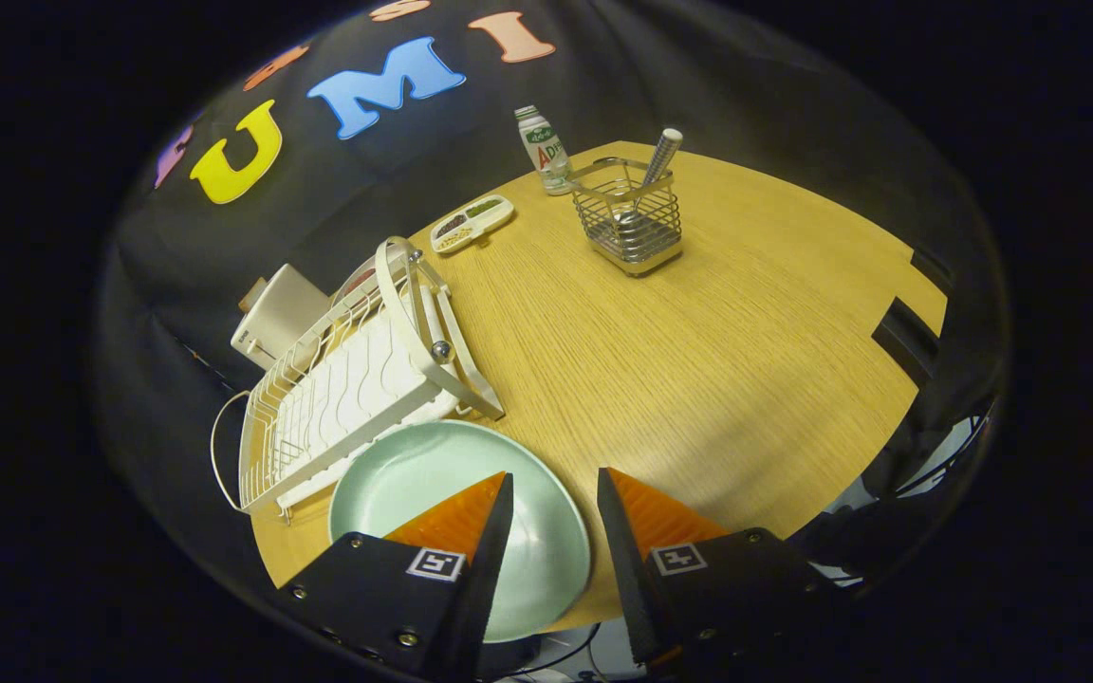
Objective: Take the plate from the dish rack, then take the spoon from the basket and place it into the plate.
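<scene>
Two things matter now: the pale green round plate already lies flat on the wooden counter, just beside the white wire dish rack, and the metal spoon stands handle-up in the square wire basket, well apart from both, across the counter. The gripper hangs above the near rim of the plate with its fingers spread and nothing between them; one finger overlaps the plate in the gripper view, the other sits over bare wood.

By my reading, the plate step is done and the spoon fetch is in hand. To do it well, the gripper should travel across the counter towards the basket with its fingers kept apart, then come down from above so that the upright handle passes between them. Closing on the handle's upper part, clear of the basket's wire rim, should keep the basket from being dragged along. A small white bottle stands just beside the basket and a little white compartment tray lies near it, so the approach is better kept on the open side.
</scene>
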Available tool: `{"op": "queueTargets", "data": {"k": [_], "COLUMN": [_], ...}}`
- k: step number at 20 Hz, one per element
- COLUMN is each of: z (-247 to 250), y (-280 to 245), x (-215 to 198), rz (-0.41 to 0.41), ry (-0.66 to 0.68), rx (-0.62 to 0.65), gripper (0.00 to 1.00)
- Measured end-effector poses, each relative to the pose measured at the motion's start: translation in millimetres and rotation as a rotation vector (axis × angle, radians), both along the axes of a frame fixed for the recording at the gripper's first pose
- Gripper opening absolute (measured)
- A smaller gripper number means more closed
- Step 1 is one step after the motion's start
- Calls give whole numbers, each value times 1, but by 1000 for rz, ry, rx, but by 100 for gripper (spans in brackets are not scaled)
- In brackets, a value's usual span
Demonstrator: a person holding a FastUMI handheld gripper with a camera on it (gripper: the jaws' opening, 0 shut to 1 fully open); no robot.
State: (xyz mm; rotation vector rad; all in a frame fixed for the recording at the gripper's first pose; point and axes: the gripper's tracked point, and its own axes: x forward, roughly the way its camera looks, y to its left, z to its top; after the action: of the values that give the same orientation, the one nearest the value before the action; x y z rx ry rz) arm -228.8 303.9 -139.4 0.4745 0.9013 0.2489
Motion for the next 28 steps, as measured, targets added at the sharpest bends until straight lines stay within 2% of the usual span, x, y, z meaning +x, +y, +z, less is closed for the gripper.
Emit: {"op": "queueTargets", "data": {"k": [5, 8, 15, 21, 24, 28], "z": [9, 22, 62, 57, 51, 44], "y": [-2, -12, -62, -110, -122, -120], "x": [12, 26, 103, 161, 183, 208], "rz": [-24, -68, -218, -302, -314, -268], "ry": [-31, -76, -262, -344, -380, -431], "rx": [1, -4, -31, -84, -85, -39], "gripper": [57, 57, 57, 57, 57, 57]}}
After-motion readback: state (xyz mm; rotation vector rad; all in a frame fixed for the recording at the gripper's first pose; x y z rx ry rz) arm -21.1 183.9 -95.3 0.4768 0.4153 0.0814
